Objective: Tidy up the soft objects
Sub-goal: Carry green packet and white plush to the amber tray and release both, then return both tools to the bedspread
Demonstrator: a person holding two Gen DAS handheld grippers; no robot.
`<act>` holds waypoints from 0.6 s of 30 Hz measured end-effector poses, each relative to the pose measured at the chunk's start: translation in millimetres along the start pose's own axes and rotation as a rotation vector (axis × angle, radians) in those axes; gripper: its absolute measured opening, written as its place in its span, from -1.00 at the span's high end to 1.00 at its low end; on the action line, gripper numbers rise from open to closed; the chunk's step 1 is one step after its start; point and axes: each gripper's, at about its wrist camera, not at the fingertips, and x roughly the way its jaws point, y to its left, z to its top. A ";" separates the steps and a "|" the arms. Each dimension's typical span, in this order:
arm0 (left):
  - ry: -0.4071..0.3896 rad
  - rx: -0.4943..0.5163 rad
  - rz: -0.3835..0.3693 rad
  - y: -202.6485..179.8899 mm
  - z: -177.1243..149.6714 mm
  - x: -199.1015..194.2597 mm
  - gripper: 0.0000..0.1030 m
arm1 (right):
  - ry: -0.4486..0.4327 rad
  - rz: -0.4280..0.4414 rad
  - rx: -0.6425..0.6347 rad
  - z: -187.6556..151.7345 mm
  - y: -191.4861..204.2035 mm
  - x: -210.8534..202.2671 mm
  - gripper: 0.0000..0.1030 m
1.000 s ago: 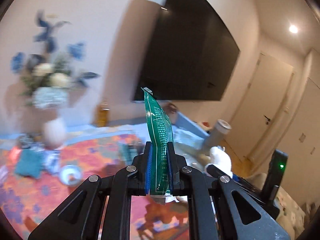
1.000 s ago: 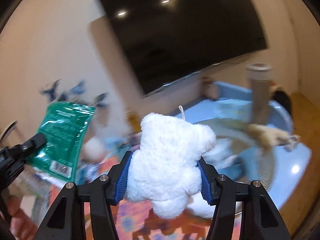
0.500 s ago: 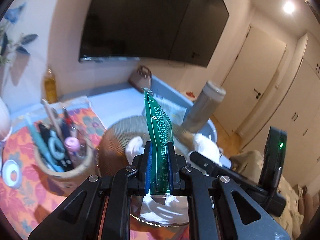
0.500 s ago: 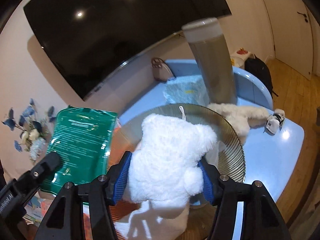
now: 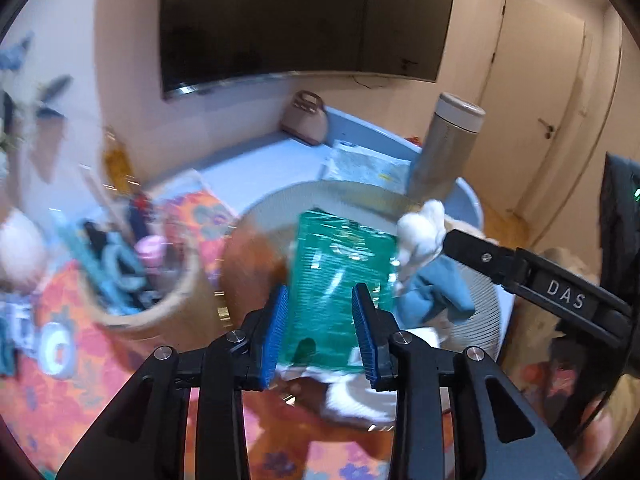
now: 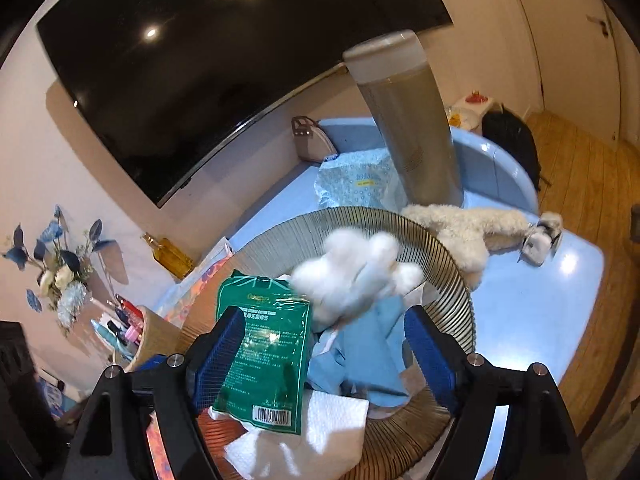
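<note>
A round woven basket holds a blue cloth, white paper towel and a green packet. In the left wrist view the green packet lies face up in the basket, beyond my left gripper. Its jaws are opening and the blue pads stand clear of the packet. A white plush, blurred, drops over the blue cloth ahead of my right gripper, whose jaws are opening wide with nothing pressed between them. One of the right gripper's fingers reaches in beside the plush.
A tall grey tumbler, a blue wipes pack and a cream plush toy sit on the blue table behind the basket. A woven pen holder stands left of it on an orange floral cloth. A large TV hangs behind.
Both grippers have let go: the green packet has dropped from the left pads flat into the basket, and the white plush has left the right pads and is falling in.
</note>
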 end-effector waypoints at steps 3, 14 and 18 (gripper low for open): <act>-0.019 -0.020 0.023 11.0 -1.8 -20.1 0.41 | 0.004 -0.003 -0.044 -3.4 14.2 -9.6 -0.57; -0.323 -0.253 0.453 123.7 -49.3 -176.2 0.41 | 0.009 0.113 -0.187 -36.5 88.9 -51.5 -0.71; -0.433 -0.341 0.676 163.9 -80.9 -245.1 -0.99 | 0.018 0.164 -0.291 -60.8 137.0 -63.0 -0.78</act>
